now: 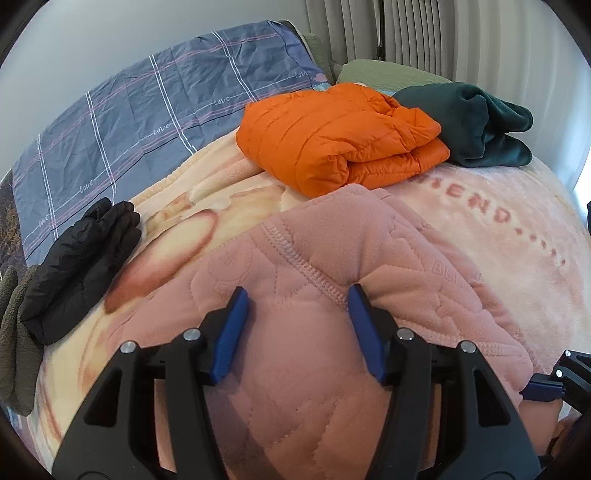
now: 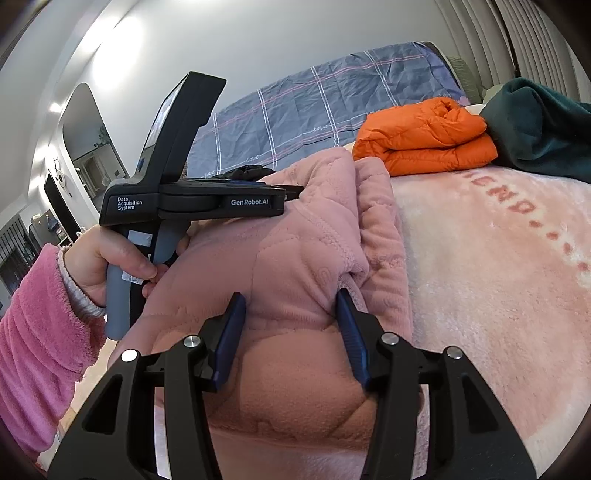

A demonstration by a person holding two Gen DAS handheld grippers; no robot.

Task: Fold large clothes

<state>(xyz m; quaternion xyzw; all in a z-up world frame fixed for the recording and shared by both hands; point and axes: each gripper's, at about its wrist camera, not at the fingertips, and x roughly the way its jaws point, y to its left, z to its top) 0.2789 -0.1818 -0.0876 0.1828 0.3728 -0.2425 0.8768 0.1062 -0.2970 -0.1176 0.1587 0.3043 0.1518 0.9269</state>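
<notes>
A pink quilted fleece garment (image 1: 295, 258) lies bunched on the bed's pink blanket (image 1: 517, 229). My left gripper (image 1: 295, 299) has its blue pads wide apart with a thick bundle of the garment bulging between them. My right gripper (image 2: 290, 302) also stands wide, with a fold of the same garment (image 2: 295, 258) between its pads. The left gripper's body (image 2: 192, 203) shows in the right wrist view, held by a hand in a pink sleeve, its fingers buried in the garment. The right gripper's tip (image 1: 546, 387) shows at the left view's right edge.
A folded orange puffer jacket (image 1: 340, 136) and a folded dark green garment (image 1: 476, 118) sit at the far side of the bed. A folded black jacket (image 1: 77, 258) lies at left. A grey-blue plaid sheet (image 1: 147, 110) covers the head end. Curtains (image 1: 443, 33) hang behind.
</notes>
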